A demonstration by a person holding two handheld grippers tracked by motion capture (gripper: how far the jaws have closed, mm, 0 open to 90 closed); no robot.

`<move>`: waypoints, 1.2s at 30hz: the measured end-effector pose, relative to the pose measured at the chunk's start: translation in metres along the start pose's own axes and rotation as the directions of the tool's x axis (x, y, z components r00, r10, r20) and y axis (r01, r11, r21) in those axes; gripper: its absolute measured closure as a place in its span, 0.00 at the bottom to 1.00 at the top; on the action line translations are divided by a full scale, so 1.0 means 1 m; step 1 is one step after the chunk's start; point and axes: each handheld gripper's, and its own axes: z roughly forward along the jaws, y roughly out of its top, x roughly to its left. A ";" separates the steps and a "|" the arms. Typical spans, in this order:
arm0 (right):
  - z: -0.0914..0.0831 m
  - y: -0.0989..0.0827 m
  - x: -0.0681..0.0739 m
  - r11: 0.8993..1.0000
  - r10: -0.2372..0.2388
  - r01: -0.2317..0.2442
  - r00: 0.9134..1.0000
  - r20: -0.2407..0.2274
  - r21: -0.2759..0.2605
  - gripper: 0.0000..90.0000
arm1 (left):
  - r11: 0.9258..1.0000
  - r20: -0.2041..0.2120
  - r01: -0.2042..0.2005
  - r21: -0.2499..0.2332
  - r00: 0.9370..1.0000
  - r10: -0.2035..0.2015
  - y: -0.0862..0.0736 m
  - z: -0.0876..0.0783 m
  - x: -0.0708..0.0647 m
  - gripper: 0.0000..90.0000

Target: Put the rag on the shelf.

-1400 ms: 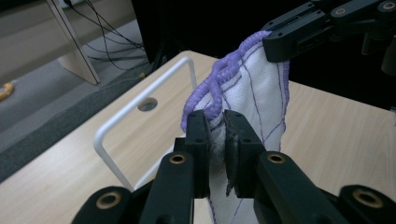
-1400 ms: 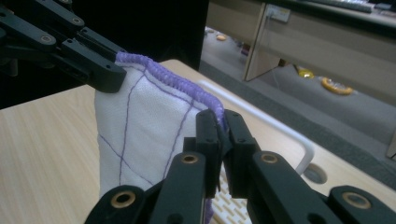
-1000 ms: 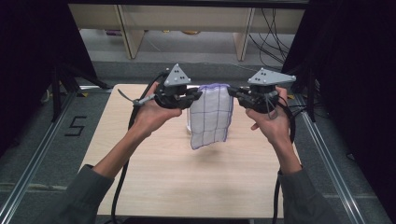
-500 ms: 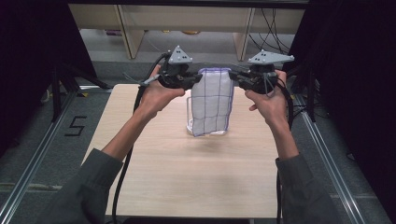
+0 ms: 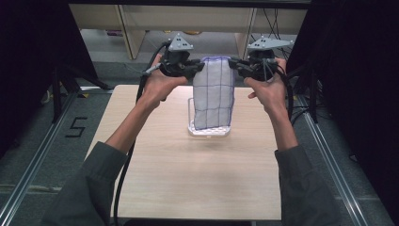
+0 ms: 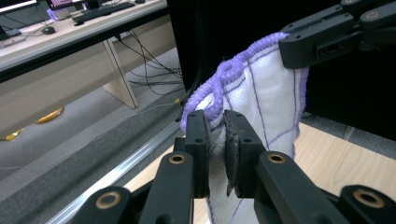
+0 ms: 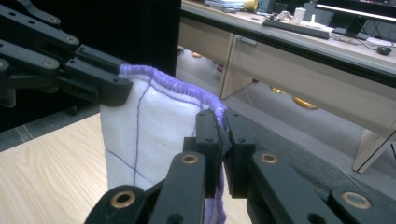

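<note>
Cloth [image 5: 213, 94]: white, purple grid lines, purple stitched hem, held up in the air over the far half of the surface [image 5: 188, 179], hanging flat and upright. Its lower edge hangs at the rack [image 5: 209, 132], a small white wire rack standing at about 12 o'clock from surface centre; whether the cloth touches the rack is unclear. Nothing else can be made out in the rack.

Left gripper [image 5: 195, 69] clenched on the cloth's top corner at 9 o'clock of the cloth; right gripper [image 5: 236, 65] clenched on the top corner at 3 o'clock. Left hand [image 5: 160, 84] and right hand [image 5: 268, 92] hold them, sleeves at the bottom of the high view. Grey plate on top of each gripper, black cables trailing off.

Left gripper view: jaws of the left gripper [image 6: 215, 154] closed on bunched hem, cloth [image 6: 266, 107] stretching off to the other gripper at 1 o'clock. The pinch itself is clear here; in the high view it is too small to read. A desk [image 6: 56, 37] with a keyboard lies beyond at 11 o'clock.

Right gripper view: right gripper [image 7: 221, 154] jaws shut on the hem, cloth [image 7: 149, 130] running to the other gripper at 10 o'clock; a desk [image 7: 299, 42] with keyboard and monitor at 1 o'clock.

Writing: a "5" mark [image 5: 75, 127] on the floor at 9 o'clock of the surface, in the high view.
</note>
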 end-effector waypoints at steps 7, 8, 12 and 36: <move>0.013 0.007 -0.011 0.999 0.048 -0.049 0.999 0.026 0.014 0.96 | 0.997 -0.013 0.081 -0.013 0.997 -0.082 -0.003 0.016 0.022 0.89; 0.015 0.008 -0.013 0.999 0.048 -0.049 0.998 0.030 0.022 0.96 | 0.996 -0.016 0.090 -0.015 0.996 -0.090 -0.004 0.020 0.025 0.89; 0.033 0.012 -0.021 0.997 0.047 -0.050 0.997 0.059 0.058 0.96 | 0.989 0.009 0.142 -0.029 0.990 -0.141 -0.011 0.044 0.040 0.89; 0.132 -0.044 -0.054 0.942 0.059 -0.080 0.995 0.076 0.325 0.96 | 0.972 -0.031 0.210 0.104 0.978 -0.208 -0.088 0.106 0.067 0.89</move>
